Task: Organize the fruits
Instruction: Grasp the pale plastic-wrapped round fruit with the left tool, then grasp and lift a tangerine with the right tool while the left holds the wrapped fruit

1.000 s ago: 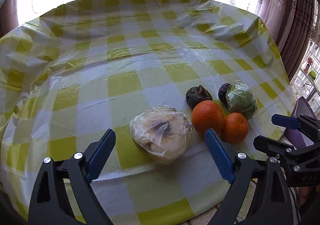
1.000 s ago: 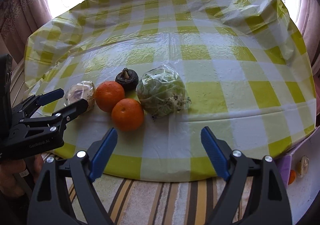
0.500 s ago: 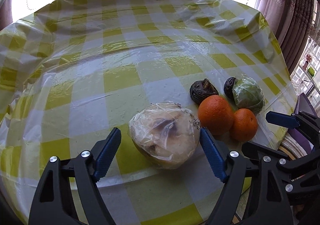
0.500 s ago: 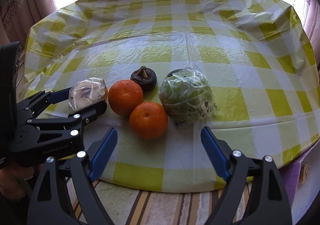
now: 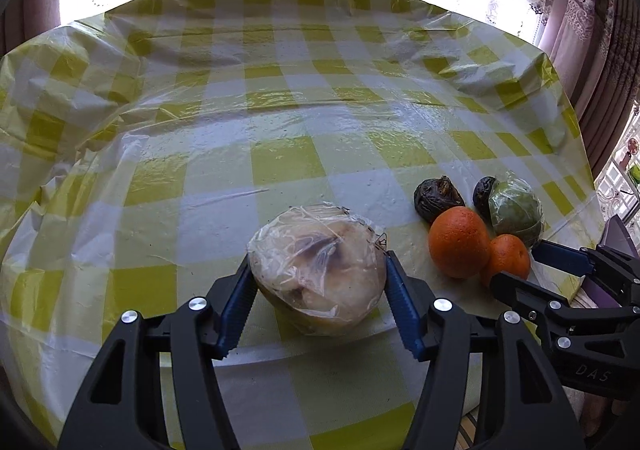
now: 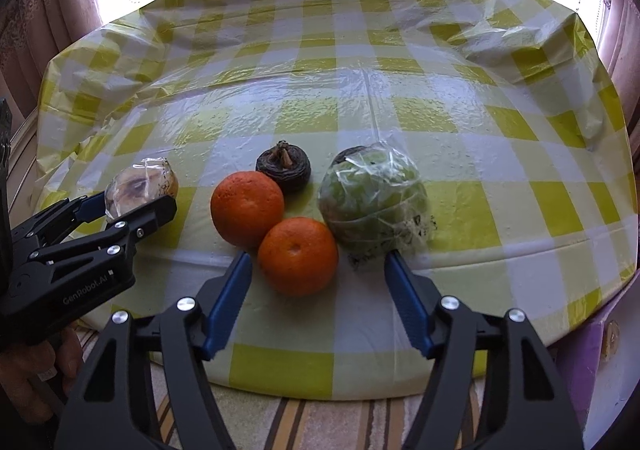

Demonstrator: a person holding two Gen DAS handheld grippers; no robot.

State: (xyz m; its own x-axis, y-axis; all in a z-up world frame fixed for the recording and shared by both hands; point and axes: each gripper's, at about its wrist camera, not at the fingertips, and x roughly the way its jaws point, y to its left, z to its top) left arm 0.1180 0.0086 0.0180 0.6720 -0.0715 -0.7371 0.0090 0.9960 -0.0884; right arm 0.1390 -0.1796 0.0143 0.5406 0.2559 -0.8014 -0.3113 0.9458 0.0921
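Wrapped pale fruit [image 5: 320, 274]: lies on the near part of the table, left of the other fruits and apart from them; clear film covers it.
Left gripper [image 5: 318, 282]: its two blue fingers [image 5: 236, 302] stand at either side of the wrapped pale fruit, pads against the film; the jaws have just been closing, with this fruit between them.
Near orange [image 6: 298, 256]: rests at the near edge of the fruit cluster, touching the far orange [image 6: 247, 208] at its far left.
Right gripper [image 6: 318, 270]: jaws part-way apart and just been closing; the near orange sits between the fingertips, with a gap on both sides, so the pads do not press on it.
Wrapped green fruit [image 6: 372, 202]: just right of the near orange, in clear film, close by the right finger's tip.
Dark wrinkled fruit [image 6: 284, 166]: beyond the two oranges, stem upward; a second dark fruit [image 5: 482, 192] shows behind the green one.
Table [image 6: 500, 218]: covered with a yellow-and-white checked cloth under clear plastic.
Hand [image 6: 36, 370]: at the near left, holding the left gripper's handle.
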